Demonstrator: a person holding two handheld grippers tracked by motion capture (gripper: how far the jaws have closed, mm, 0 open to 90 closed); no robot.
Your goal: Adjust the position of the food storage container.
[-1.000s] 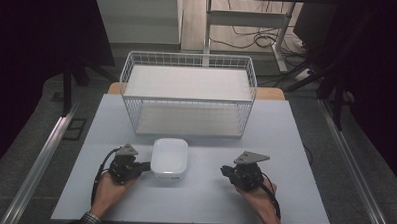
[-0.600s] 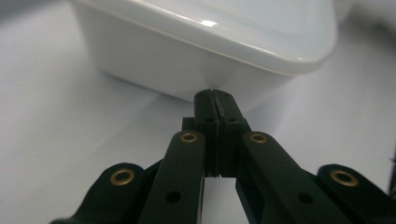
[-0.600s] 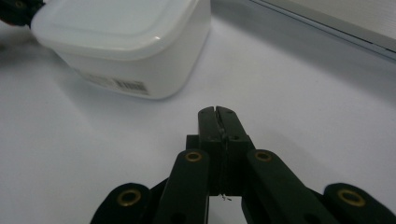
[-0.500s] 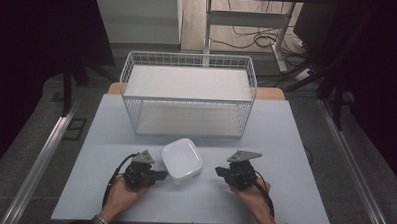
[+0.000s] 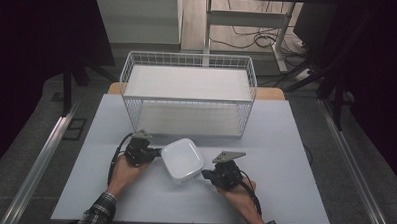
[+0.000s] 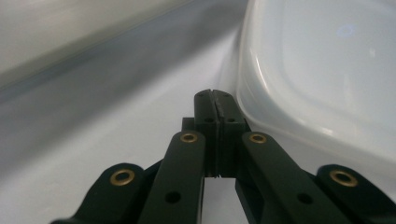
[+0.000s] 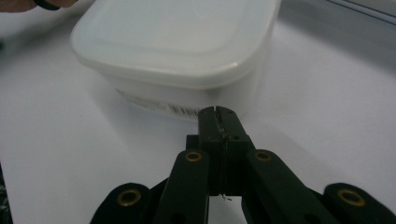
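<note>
A white lidded plastic container (image 5: pixel 182 160) sits on the pale table (image 5: pixel 285 160), turned corner-on, between my two grippers. My left gripper (image 5: pixel 157 153) is at its left side, jaws shut with nothing between them; in the left gripper view the container's lid rim (image 6: pixel 299 93) runs just right of the closed tips (image 6: pixel 213 95). My right gripper (image 5: pixel 204 175) is at the container's lower right corner, also shut and empty. In the right gripper view its tips (image 7: pixel 216 112) reach the container's wall (image 7: pixel 187 100) just beside a barcode label (image 7: pixel 180 109).
A white wire basket (image 5: pixel 188 94) with a white board on top stands behind the container across the table's far half. Bare table surface lies left and right of the hands. Dark floor, metal rails and cables surround the table.
Both hands have moved inward toward the container. The container has turned from square-on to corner-on and shifted a little right and nearer the front edge.
</note>
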